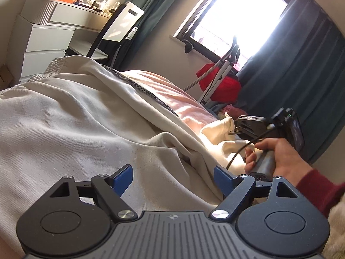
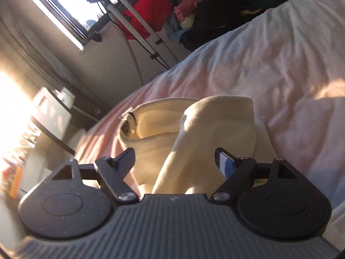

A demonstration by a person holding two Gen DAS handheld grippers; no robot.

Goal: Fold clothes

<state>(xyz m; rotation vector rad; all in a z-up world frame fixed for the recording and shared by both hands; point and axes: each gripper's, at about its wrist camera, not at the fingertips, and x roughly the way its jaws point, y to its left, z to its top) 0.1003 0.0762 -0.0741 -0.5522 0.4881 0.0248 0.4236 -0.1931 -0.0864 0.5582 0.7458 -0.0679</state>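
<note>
My left gripper (image 1: pixel 172 178): fingers spread, empty, over the cream trousers (image 1: pixel 86 118) | my right gripper (image 2: pixel 174 161): fingers released above their bunched leg | trousers lie on pink bed (image 2: pixel 280 64).

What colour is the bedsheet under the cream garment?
Pale pink bedsheet, clearest in the right wrist view.

a bed (image 2: pixel 269 49) with pink bedding carries cream trousers (image 1: pixel 71 116) spread across it.
</note>
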